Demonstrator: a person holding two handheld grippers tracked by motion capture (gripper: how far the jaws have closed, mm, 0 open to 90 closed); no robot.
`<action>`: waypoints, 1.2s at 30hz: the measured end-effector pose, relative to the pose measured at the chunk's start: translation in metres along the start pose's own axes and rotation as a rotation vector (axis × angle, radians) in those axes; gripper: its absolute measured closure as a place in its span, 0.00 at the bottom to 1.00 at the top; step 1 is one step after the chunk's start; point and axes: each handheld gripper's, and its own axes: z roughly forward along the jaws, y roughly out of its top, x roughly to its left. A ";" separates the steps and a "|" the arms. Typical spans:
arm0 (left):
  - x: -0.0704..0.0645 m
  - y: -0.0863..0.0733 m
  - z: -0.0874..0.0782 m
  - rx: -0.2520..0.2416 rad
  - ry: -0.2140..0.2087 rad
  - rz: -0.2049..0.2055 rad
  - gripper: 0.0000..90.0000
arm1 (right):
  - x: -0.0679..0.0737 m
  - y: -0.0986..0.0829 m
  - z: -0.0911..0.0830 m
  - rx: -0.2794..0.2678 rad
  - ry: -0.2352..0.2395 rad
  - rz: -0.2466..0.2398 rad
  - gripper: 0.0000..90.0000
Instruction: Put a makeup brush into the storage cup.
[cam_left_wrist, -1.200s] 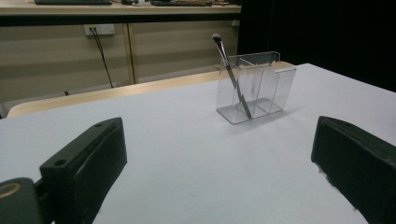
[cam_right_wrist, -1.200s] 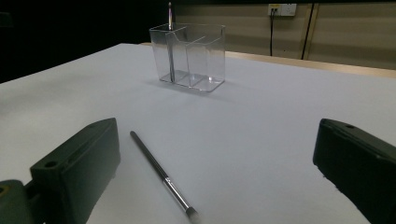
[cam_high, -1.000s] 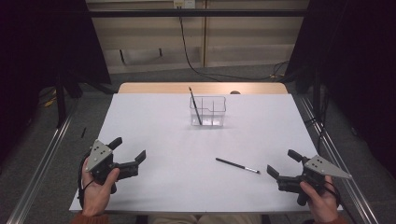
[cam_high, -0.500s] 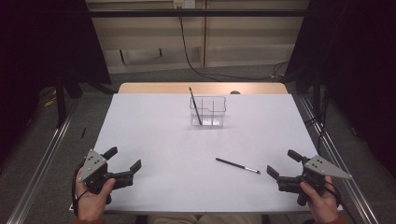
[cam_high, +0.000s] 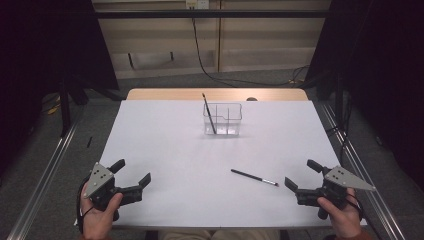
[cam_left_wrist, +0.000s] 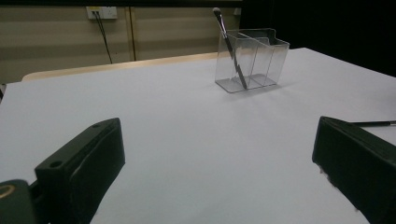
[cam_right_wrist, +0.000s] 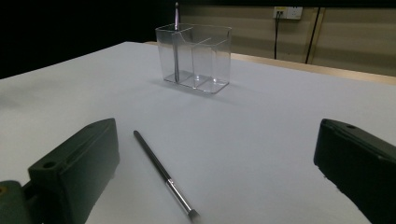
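A clear plastic organizer (cam_high: 222, 120) with compartments stands at the far middle of the white table (cam_high: 160, 135). One thin makeup brush (cam_high: 209, 112) leans upright in its left compartment. A second brush (cam_high: 254, 177) lies flat on the table, near right of centre. My left gripper (cam_high: 132, 171) is open and empty at the near left corner. My right gripper (cam_high: 300, 173) is open and empty at the near right, its jaws just right of the lying brush. In the right gripper view that brush (cam_right_wrist: 161, 170) lies by the left jaw, with the organizer (cam_right_wrist: 196, 58) beyond. The left gripper view shows the organizer (cam_left_wrist: 252, 60) far ahead.
The table's wooden far edge (cam_high: 215, 94) runs behind the organizer. Metal rails (cam_high: 45, 175) flank the table on the floor. A black cable (cam_high: 200, 55) hangs down the back wall. Bare white surface lies between both grippers.
My left gripper has drawn back toward the near edge and slightly left, still open. The right gripper and both brushes have not moved.
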 end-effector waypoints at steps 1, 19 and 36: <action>0.000 0.000 0.000 0.002 -0.003 0.004 0.03 | 0.000 0.000 0.000 0.001 -0.006 0.001 0.00; -0.001 0.000 0.001 -0.007 0.001 0.010 0.03 | 0.004 0.017 0.020 -0.009 0.077 -0.001 0.00; -0.002 0.001 0.003 -0.008 -0.004 0.013 0.03 | 0.005 0.041 0.057 0.077 0.154 -0.058 0.00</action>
